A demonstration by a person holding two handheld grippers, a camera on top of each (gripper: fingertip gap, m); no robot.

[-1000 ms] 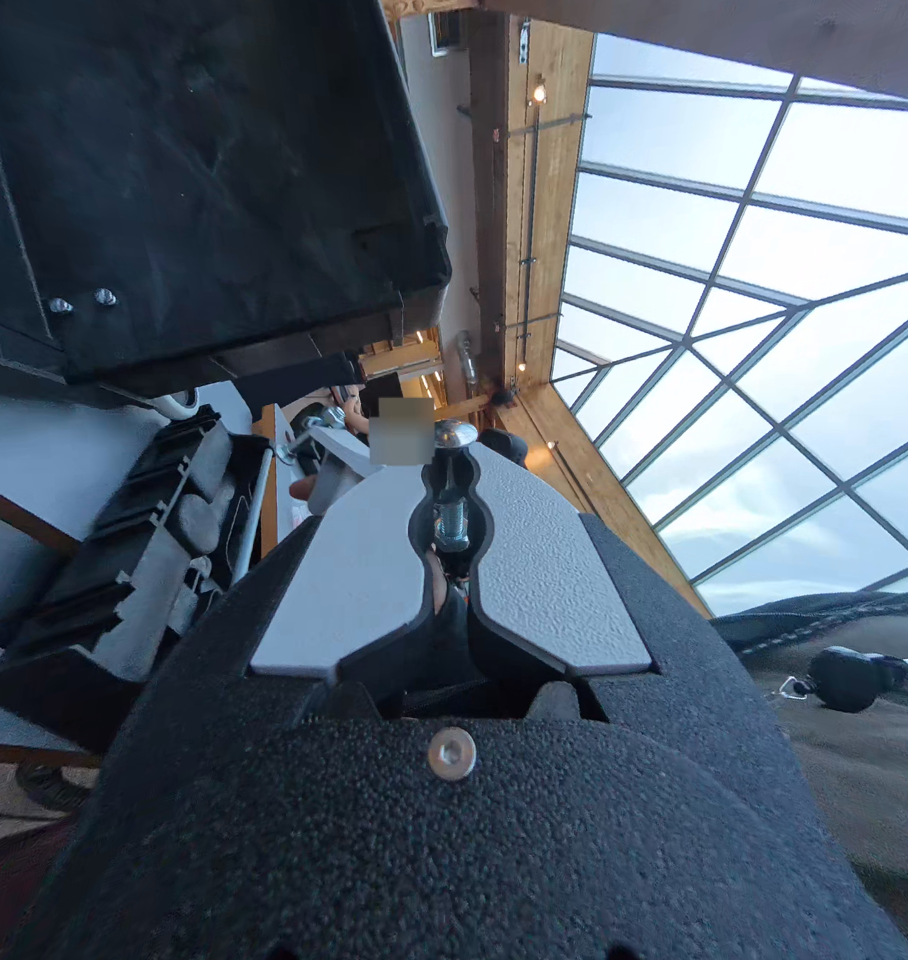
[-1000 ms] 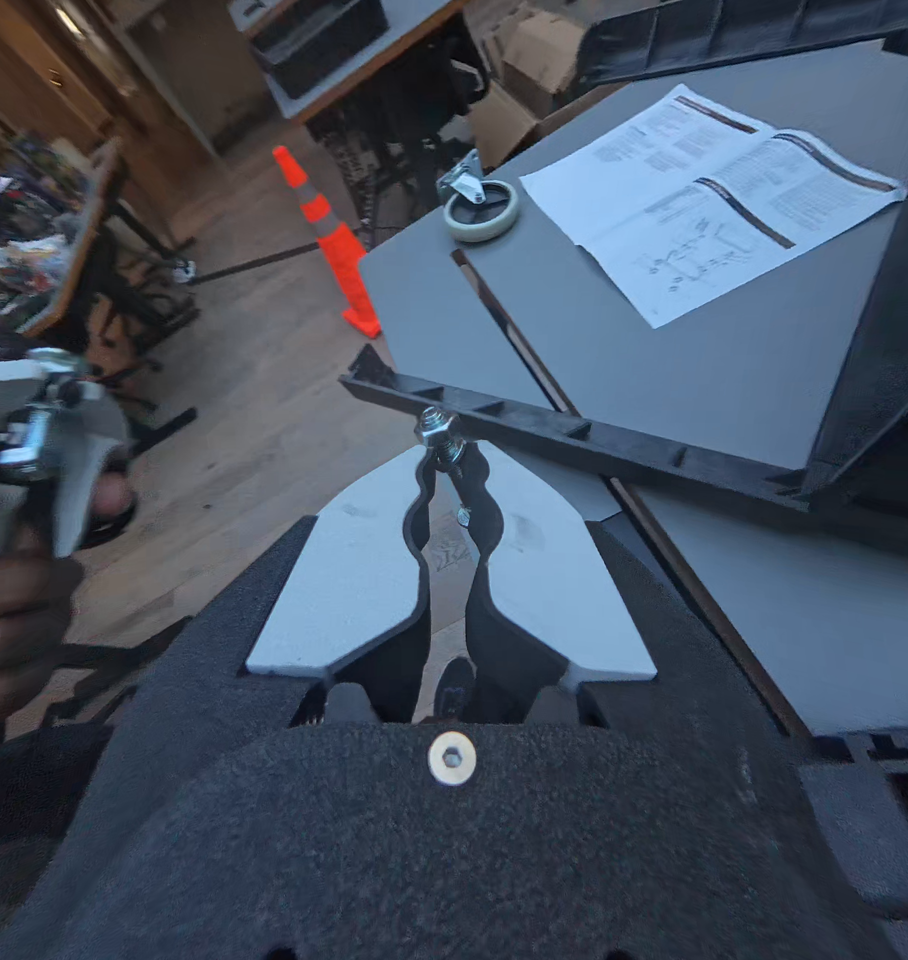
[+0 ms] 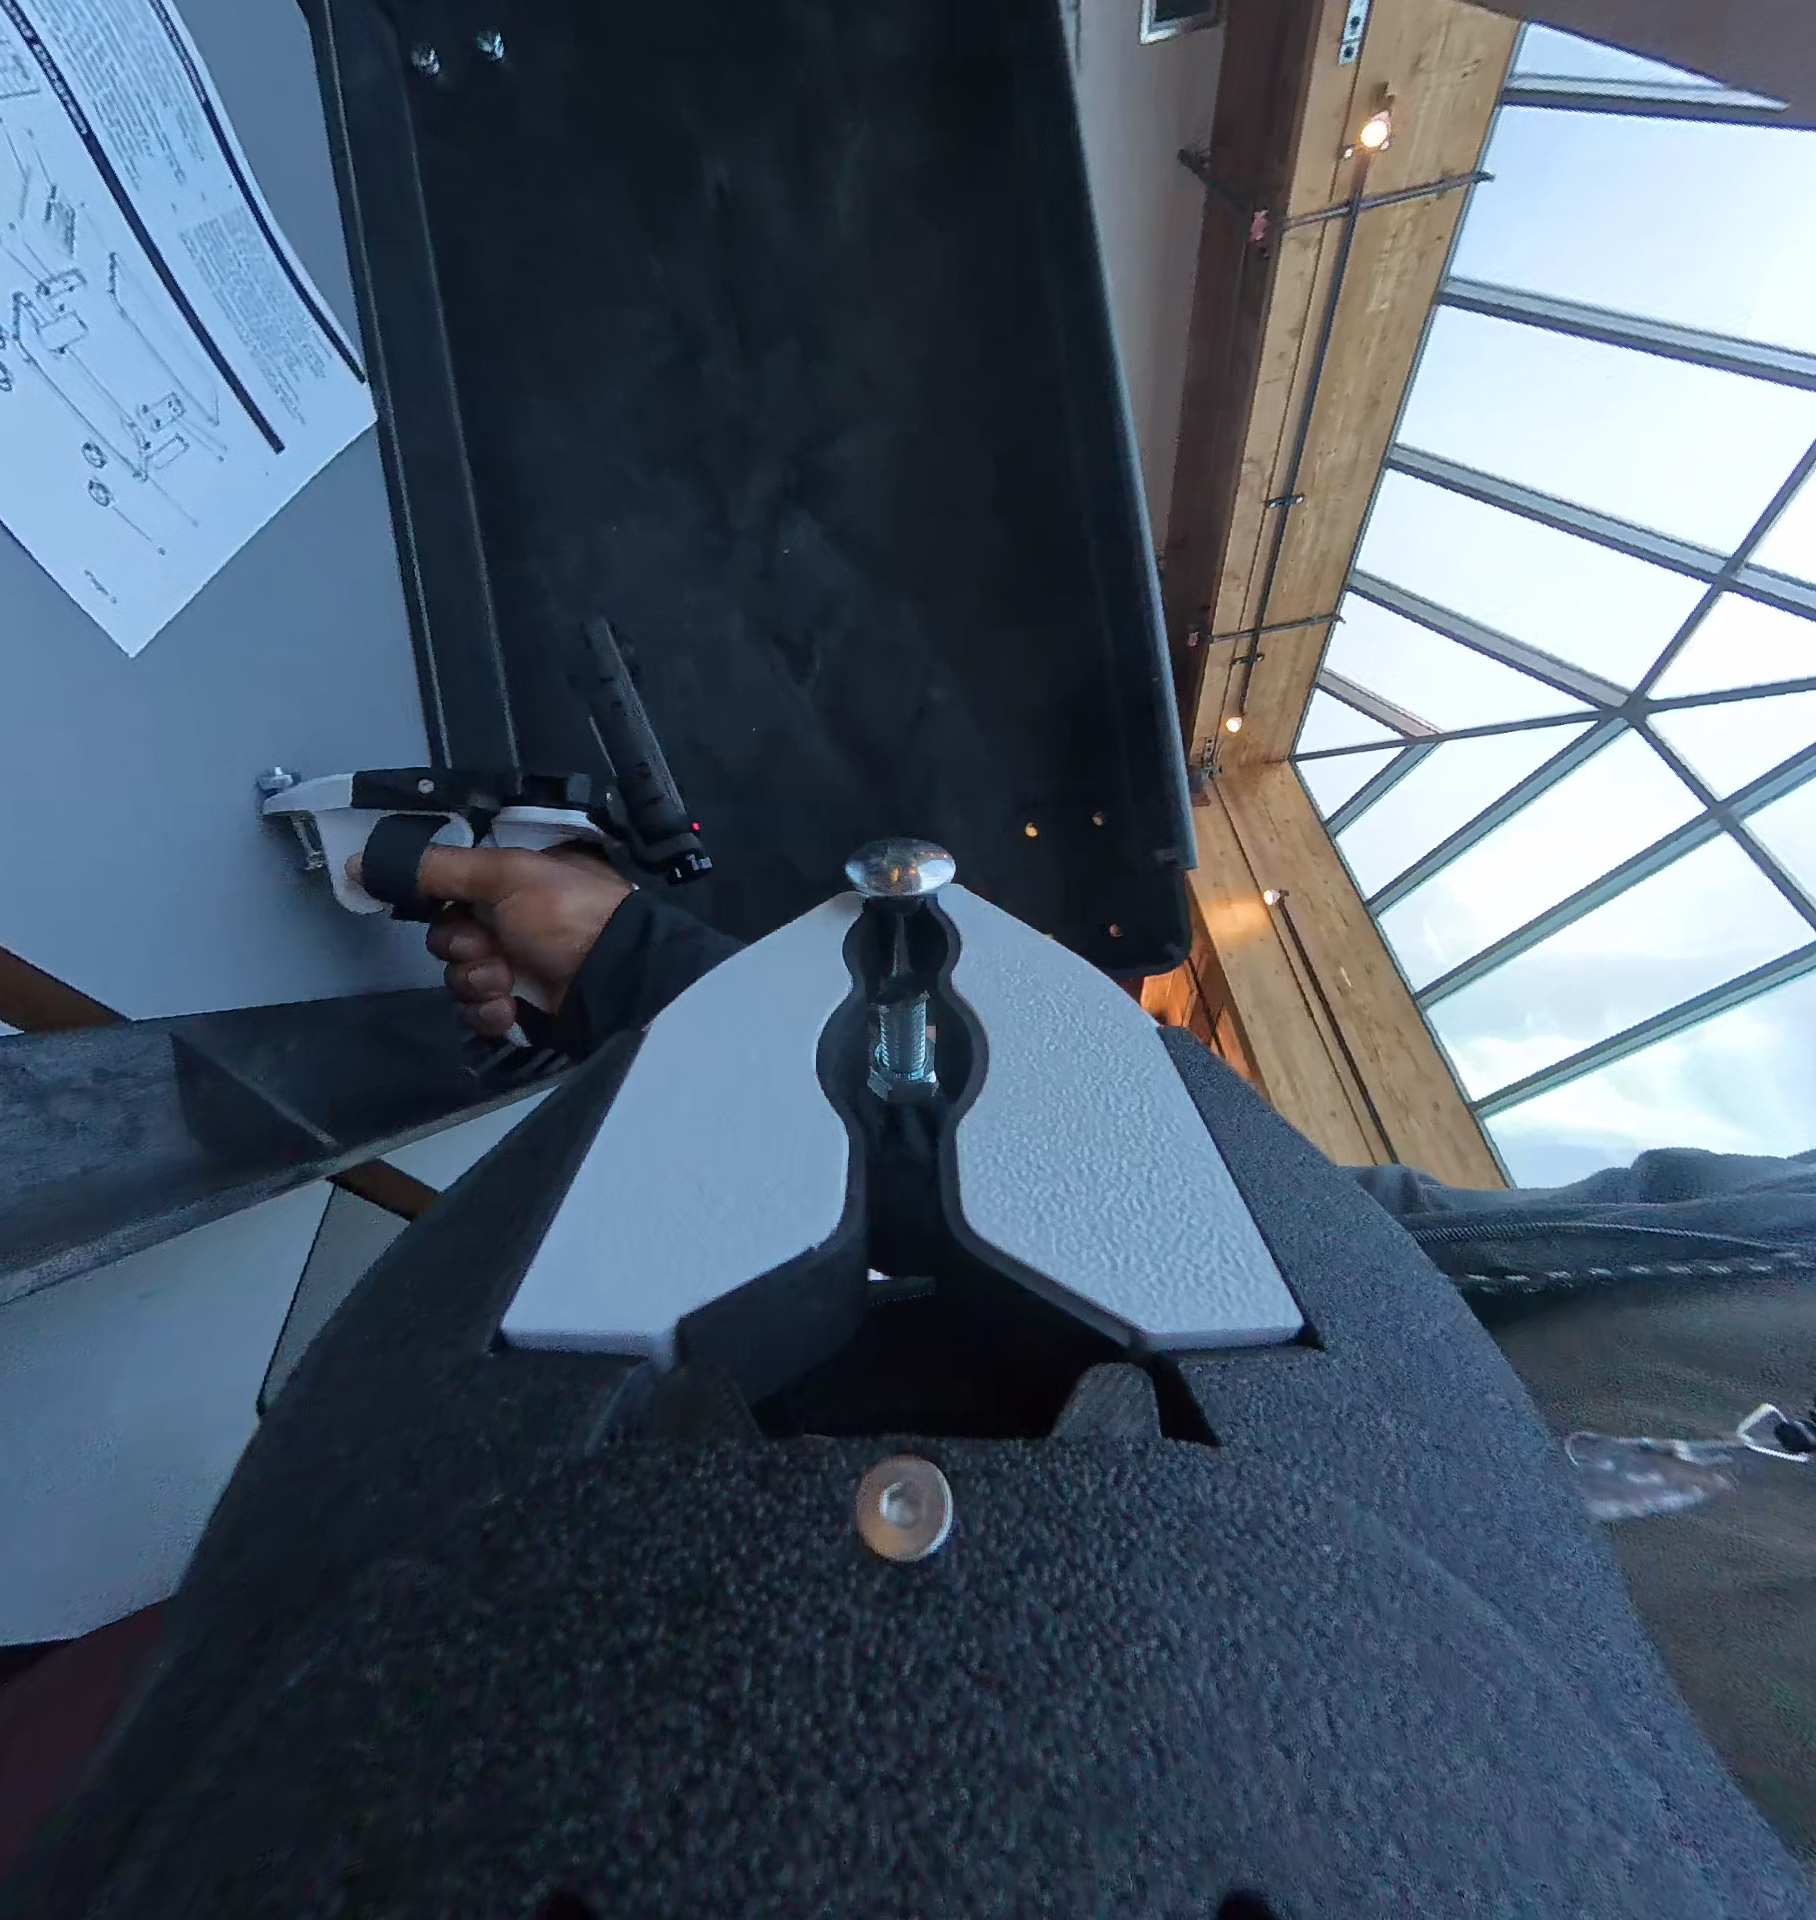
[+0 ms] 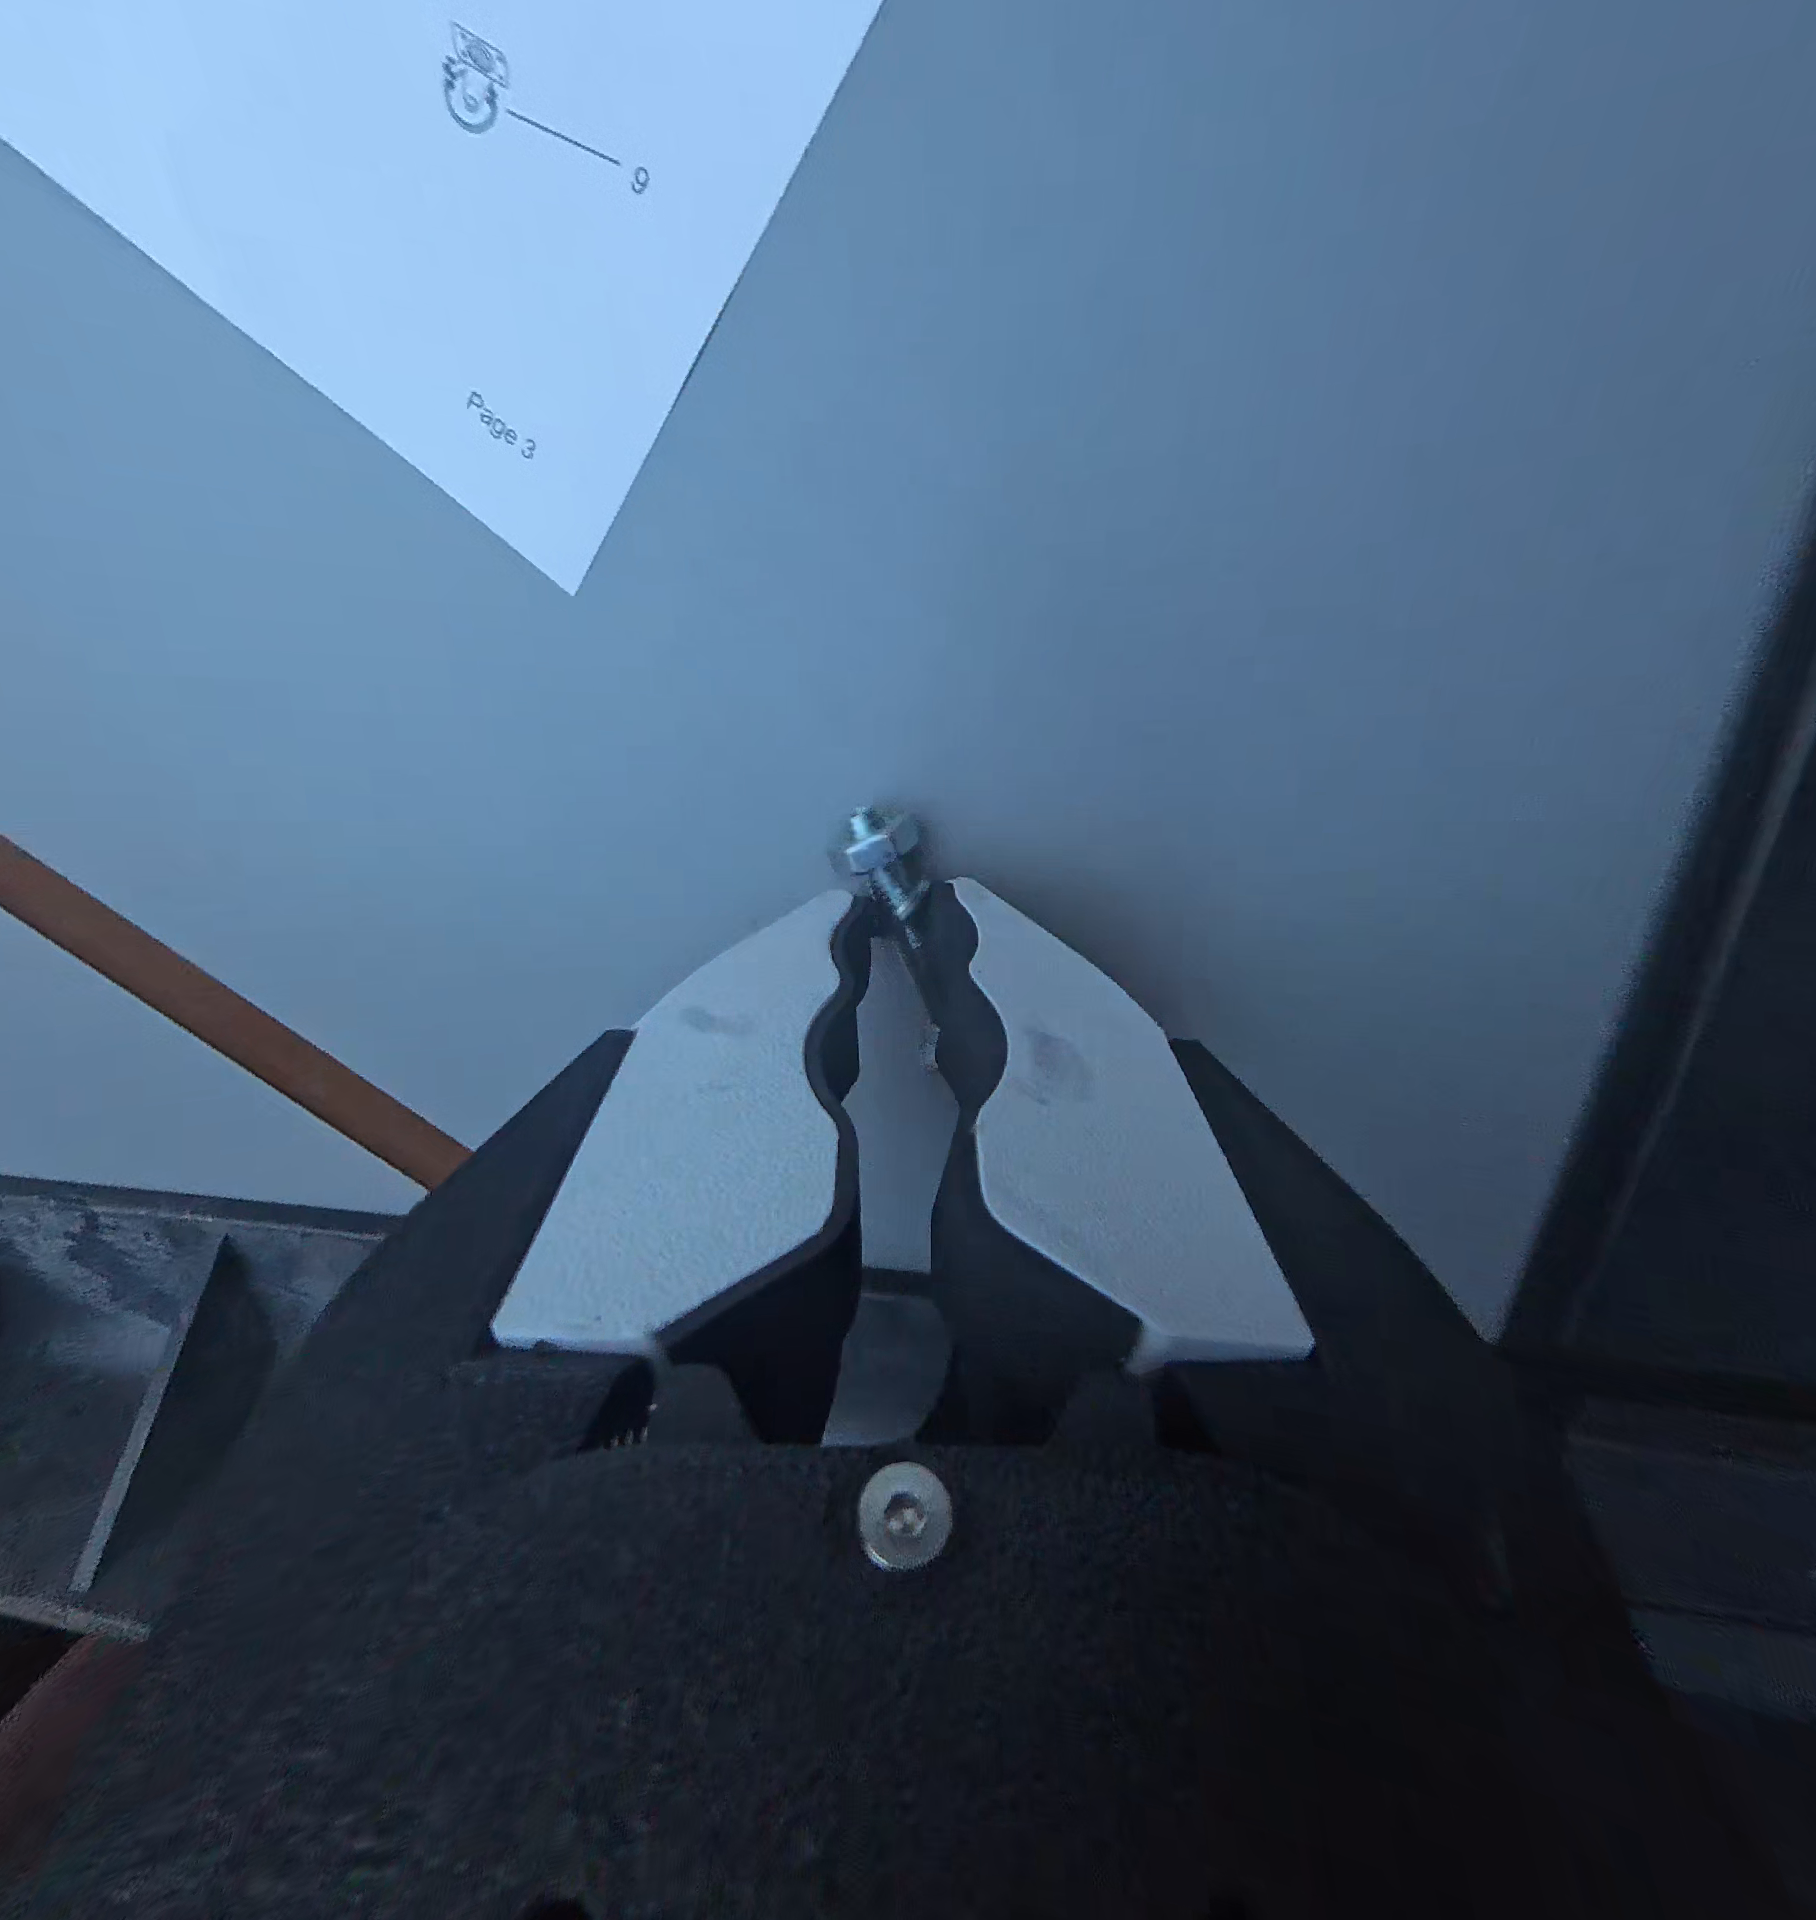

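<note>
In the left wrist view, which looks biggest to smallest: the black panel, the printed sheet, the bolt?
As they appear:
1. black panel
2. printed sheet, partly cut off by the frame
3. bolt, in the left hand-held gripper

The bolt is nearest the camera, so it looks enlarged.

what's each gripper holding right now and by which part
Left gripper: a round-headed bolt, gripped just under its head. Right gripper: a bolt with nut, gripped by the shank.
</note>
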